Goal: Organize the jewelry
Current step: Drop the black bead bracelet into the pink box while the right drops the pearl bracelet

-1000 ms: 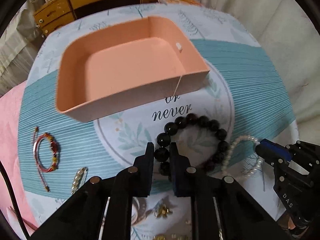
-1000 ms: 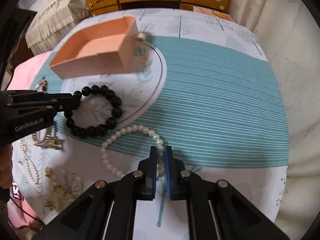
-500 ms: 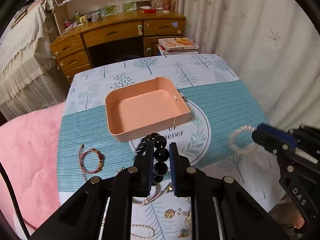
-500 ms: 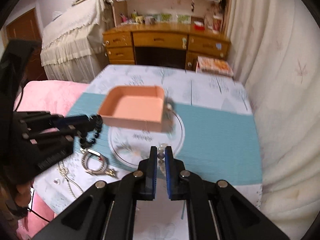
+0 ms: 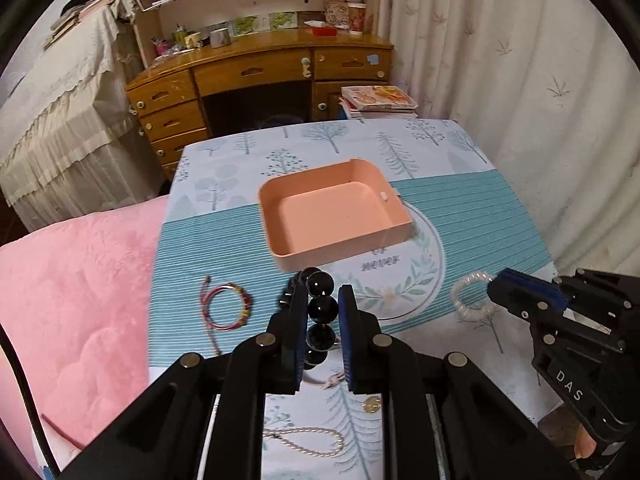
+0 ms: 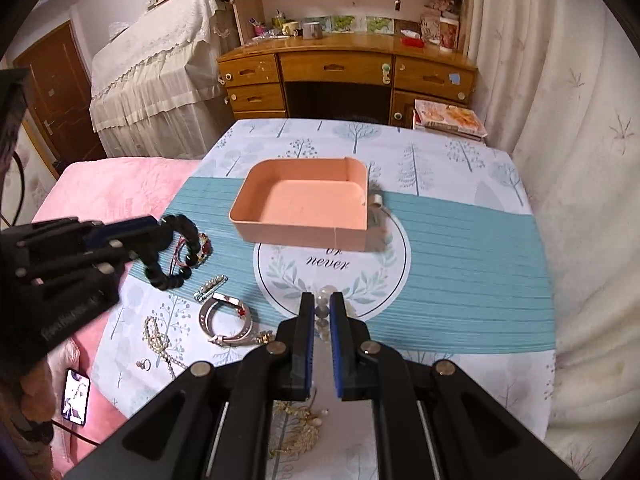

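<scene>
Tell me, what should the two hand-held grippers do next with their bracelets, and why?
Probably carry both forward over the peach tray and let go. The left hand-held gripper is shut on the black bead bracelet and the right hand-held gripper is shut on the pearl bracelet. Both hang above the table, short of the tray, which looks empty.

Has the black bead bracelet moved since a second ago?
Yes. The black bead bracelet lay flat on the tablecloth before; now it hangs clamped in the left hand-held gripper, lifted up off the cloth, near the pink box.
</scene>
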A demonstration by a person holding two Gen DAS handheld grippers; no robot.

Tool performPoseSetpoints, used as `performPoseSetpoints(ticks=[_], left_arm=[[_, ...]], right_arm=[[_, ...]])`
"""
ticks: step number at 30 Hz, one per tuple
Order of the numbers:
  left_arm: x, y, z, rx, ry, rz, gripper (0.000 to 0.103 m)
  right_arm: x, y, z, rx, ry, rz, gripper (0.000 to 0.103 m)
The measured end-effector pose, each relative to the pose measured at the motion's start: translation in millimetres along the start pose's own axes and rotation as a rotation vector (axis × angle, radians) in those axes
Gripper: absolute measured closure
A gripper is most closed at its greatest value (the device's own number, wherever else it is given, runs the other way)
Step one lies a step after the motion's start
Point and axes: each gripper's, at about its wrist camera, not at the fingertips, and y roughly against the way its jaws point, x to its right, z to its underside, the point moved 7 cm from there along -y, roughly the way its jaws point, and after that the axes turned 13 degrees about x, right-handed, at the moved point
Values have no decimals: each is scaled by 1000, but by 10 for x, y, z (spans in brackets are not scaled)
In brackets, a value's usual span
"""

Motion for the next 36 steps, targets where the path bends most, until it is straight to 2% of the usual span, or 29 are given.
performPoseSetpoints(ticks=[7,13,20,23,29,36], left_arm=[[-264,166,-227,29,6,-59,90],[-357,272,-610,64,-1,-95,90],[-391,84,-1133,55,-5,-103,90],[-352,-131,-1260,44,1,-81,90],[-295,-783,-1164,-15,17,-65,90],[-283,-1631,-668,-121,35,-38,90]], right_arm=[[-65,136,-195,37,-24,-35,96],[-118,173,-615,73,-33,-56,96],[-179,-7,-1324,77,-78,-88,96],[-154,-224,-1481,64,-98,-77,95],[-45,-852,-1425,-24,-133,-69,95],[115,-1565,-992,-154,-149,-67,95]])
